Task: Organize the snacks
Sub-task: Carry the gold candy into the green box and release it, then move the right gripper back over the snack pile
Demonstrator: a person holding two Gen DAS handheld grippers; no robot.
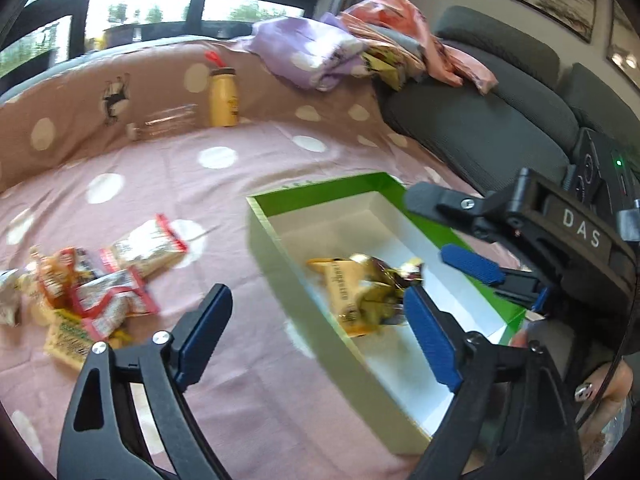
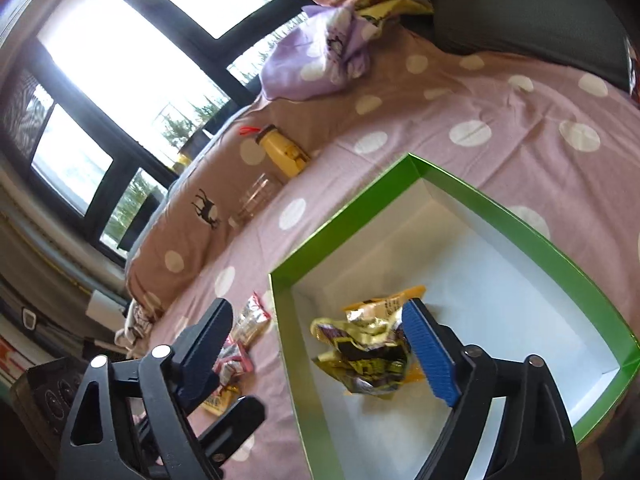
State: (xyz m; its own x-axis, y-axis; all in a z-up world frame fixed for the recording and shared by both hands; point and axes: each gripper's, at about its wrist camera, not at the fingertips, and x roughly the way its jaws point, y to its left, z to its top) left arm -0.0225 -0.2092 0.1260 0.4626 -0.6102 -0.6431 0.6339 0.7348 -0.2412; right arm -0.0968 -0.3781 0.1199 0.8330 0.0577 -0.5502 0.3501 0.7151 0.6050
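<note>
The gold snack packets (image 2: 370, 350) lie crumpled on the white floor of the green box (image 2: 340, 220), near its left wall. In the right wrist view they sit between the jaws of the right gripper (image 2: 316, 344), closer to the right-hand pad, which just overlaps their edge; I cannot tell whether it touches. Those jaws stand wide, pressing on nothing, so the packets look released and resting in the box.

The left gripper (image 1: 316, 332) is also wide and empty. In its own view, the packets (image 1: 360, 292) show just ahead of its right-hand pad, while its left-hand pad hangs over the bedspread outside the box wall (image 1: 280, 264).

The step in hand appears to be the drop-off, and to finish it well both grippers should probably back straight out without dragging a pad across the crinkly foil, which would likely slide or catch easily. The box wall between the left jaws is the thing to clear.

Outward from there, a heap of loose snack packets (image 1: 96, 292) waits on the pink spotted bedspread (image 1: 200, 184), beyond the left-hand pad. These seem next. A yellow bottle (image 1: 223, 98) and a clear glass (image 1: 168, 122) stand further off, well apart from the jaws.
</note>
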